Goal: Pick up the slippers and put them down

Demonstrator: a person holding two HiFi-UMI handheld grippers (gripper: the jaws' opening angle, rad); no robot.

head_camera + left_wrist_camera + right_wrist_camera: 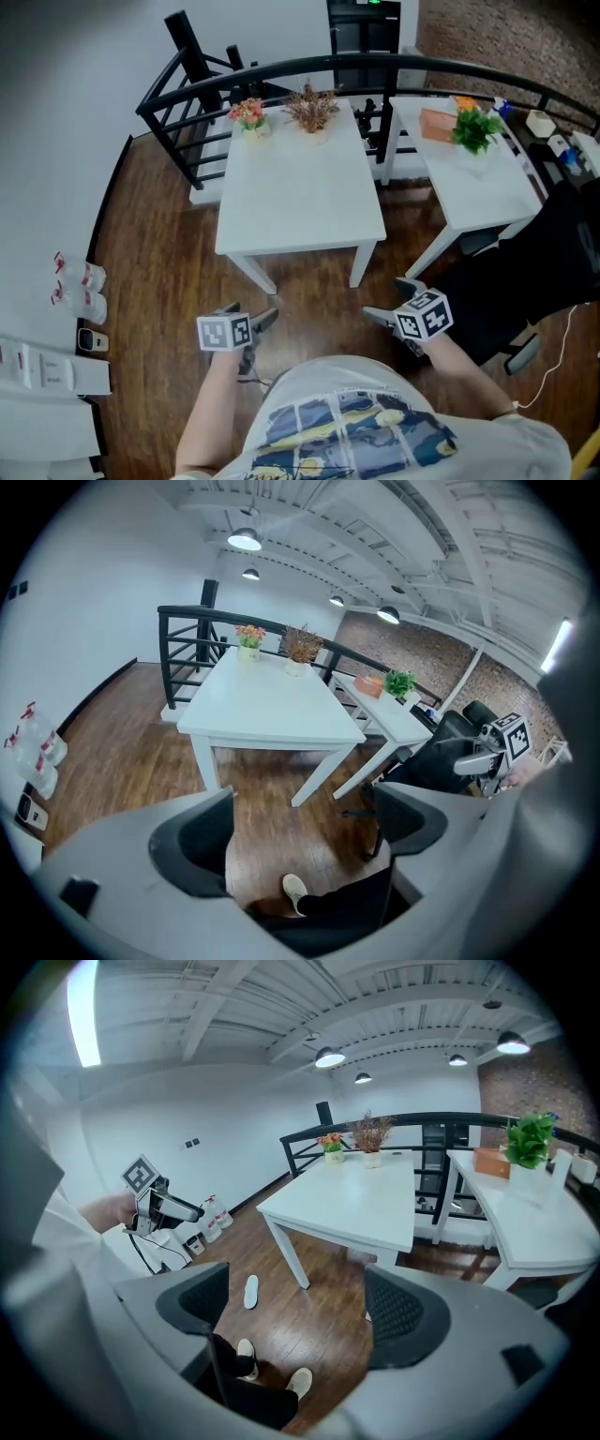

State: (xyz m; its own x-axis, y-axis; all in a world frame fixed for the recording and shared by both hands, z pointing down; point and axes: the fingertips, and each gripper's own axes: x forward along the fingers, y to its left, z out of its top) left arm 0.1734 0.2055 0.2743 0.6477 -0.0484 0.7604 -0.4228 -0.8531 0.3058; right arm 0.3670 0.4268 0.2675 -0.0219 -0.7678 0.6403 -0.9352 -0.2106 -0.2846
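The slipper [250, 1291] is seen only in the right gripper view. It lies flat on the dark wood floor [319, 1288], near a leg of the white table [356, 1206] and apart from both grippers. It is shown as a slim, plain white shape, and only one is made out. At the table's far edge a small white pot [255, 130] is filled with pink and orange flowers, and the pot beside it [312, 128] with dried brown stems. A leafy green plant [475, 128] is set on the second table [478, 187]. The left gripper [248, 314] and the right gripper [392, 300] are held above the floor, each with its jaws spread apart and nothing between them.
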